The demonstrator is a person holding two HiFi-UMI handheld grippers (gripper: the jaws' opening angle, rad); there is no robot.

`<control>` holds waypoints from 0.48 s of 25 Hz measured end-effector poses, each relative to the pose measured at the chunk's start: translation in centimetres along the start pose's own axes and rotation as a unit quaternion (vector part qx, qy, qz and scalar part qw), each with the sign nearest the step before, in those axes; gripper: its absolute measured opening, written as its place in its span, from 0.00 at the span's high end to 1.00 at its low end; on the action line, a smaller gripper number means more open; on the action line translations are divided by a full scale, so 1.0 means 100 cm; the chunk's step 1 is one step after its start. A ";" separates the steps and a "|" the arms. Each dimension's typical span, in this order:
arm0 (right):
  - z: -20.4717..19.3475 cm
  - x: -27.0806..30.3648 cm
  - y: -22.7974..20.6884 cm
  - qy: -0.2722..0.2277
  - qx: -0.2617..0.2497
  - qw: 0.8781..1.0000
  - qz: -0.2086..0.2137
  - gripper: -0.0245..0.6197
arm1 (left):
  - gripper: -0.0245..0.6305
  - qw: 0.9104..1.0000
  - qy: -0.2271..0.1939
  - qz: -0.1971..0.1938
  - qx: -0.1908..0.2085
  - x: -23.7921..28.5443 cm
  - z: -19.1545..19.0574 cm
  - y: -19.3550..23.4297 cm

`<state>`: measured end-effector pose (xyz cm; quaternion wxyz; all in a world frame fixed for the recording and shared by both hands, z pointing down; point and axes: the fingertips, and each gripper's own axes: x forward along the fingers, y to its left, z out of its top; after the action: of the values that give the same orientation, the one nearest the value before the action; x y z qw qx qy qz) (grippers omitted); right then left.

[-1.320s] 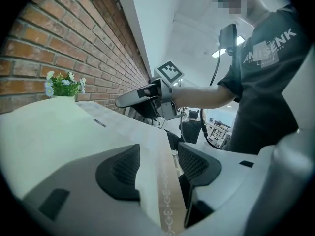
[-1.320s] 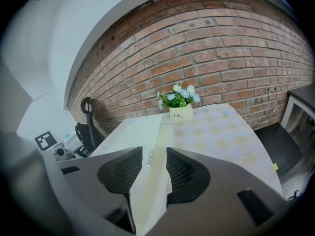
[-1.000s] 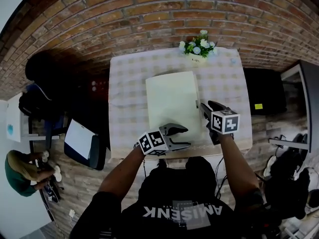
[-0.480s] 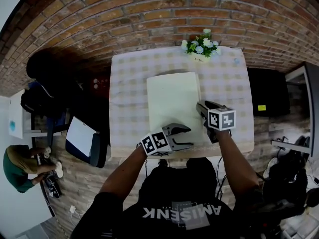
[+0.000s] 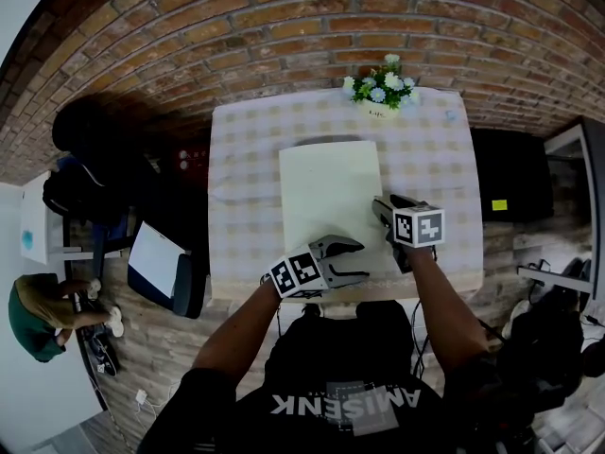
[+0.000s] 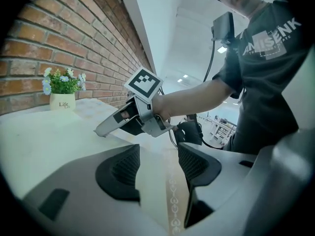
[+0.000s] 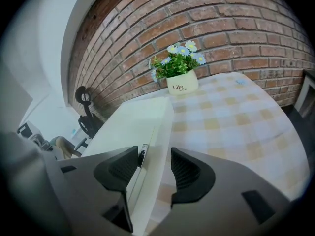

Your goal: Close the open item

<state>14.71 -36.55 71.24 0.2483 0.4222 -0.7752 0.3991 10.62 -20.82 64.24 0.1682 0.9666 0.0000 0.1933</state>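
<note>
The white case [image 5: 329, 192] is lying lid-down, its edge sitting between the right gripper [image 7: 156, 168] jaws, which have just been opening, the left gripper [image 6: 158, 163] hovering spread and empty beside it, so closing is looking done

Brick wall [image 5: 284, 26]: red, curved across 10 to 2 o'clock. Table [image 5: 236, 159]: centre, covered by a checked cloth. Flower pot [image 5: 376, 110]: white, placed at 12 o'clock by the wall. Plank floor [image 5: 142, 357]: wood-toned, at 7 o'clock. Dark cabinet [image 5: 510, 187]: at 3 o'clock. Seated person [image 5: 38, 315]: at 8 o'clock.
</note>
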 end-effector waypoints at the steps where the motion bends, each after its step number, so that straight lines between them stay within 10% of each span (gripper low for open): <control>1: 0.000 0.000 0.000 0.002 0.002 1.000 0.000 0.59 | 0.60 1.000 -0.006 0.009 -0.003 -0.003 0.002 0.003; 12: -0.003 0.001 -0.006 0.012 0.022 1.000 0.004 0.58 | 0.60 0.989 -0.032 0.136 -0.053 -0.058 -0.013 0.038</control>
<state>15.20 -36.54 71.74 0.2467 0.4191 -0.7650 0.4223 4.53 -24.35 64.43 0.1909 0.9530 -0.1473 0.1833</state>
